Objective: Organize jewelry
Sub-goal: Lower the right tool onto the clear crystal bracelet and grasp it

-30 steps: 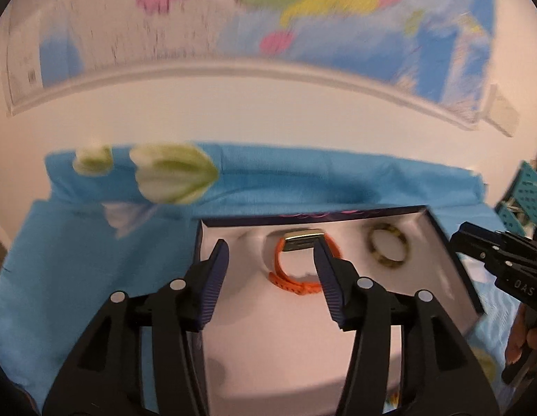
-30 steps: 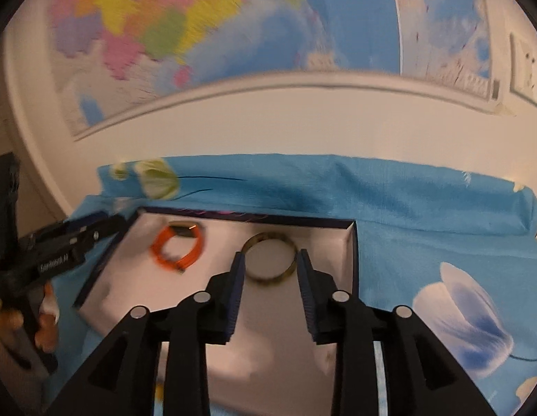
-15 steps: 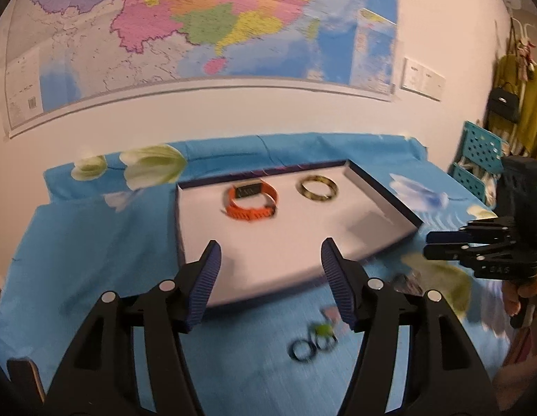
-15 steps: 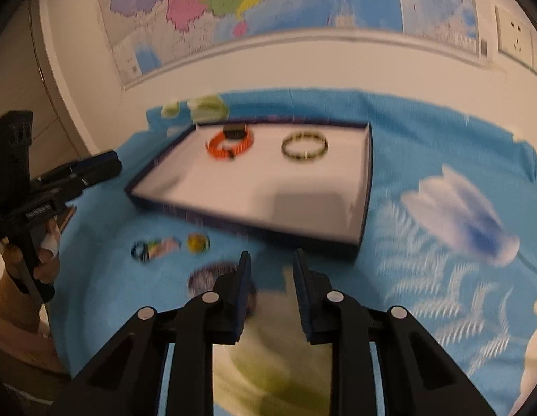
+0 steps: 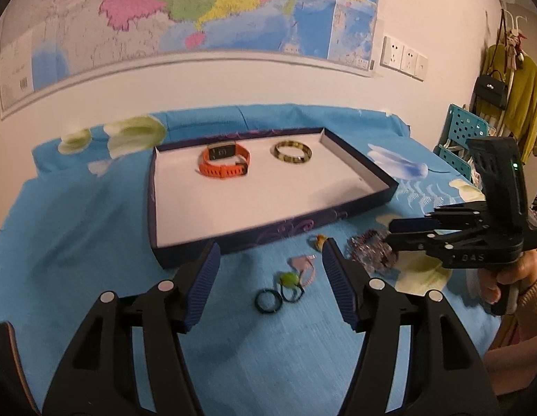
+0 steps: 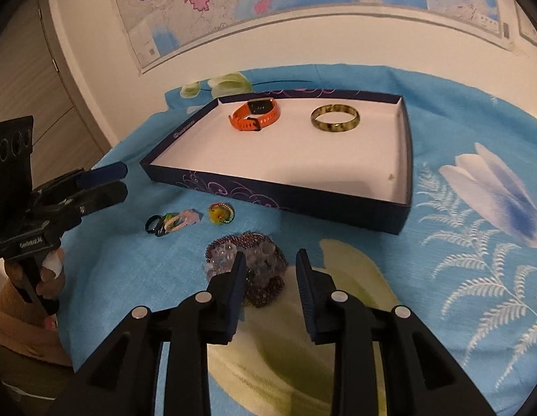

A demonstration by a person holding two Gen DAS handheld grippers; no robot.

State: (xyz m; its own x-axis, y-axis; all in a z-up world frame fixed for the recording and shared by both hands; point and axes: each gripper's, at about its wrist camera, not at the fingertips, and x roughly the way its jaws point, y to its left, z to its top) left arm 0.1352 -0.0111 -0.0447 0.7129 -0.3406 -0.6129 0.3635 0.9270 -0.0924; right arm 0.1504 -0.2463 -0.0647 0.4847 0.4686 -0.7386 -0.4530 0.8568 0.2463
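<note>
A dark blue tray (image 5: 268,232) (image 6: 268,194) with a white floor holds an orange watch (image 5: 223,163) (image 6: 254,114) and a mottled bangle (image 5: 292,160) (image 6: 334,125). On the blue cloth in front of it lie small rings (image 5: 289,279) (image 6: 175,223), a yellow ring (image 6: 220,213) and a heap of purple beads (image 5: 369,253) (image 6: 230,253). My left gripper (image 5: 271,246) (image 6: 124,180) hangs open above the rings and holds nothing. My right gripper (image 6: 270,253) (image 5: 393,234) hovers over the bead heap, its jaws narrow and opening slightly, the pads clear of the beads.
The flowered blue cloth (image 6: 459,208) covers the table up to a white wall with a map (image 5: 199,7). A teal crate (image 5: 462,131) and hanging clothes (image 5: 521,97) stand at the far right. A person's hands (image 5: 501,277) grip both handles.
Both grippers have pulled back from over the tray to the cloth in front of it. The loose rings and bead heap have come into view beneath them.
</note>
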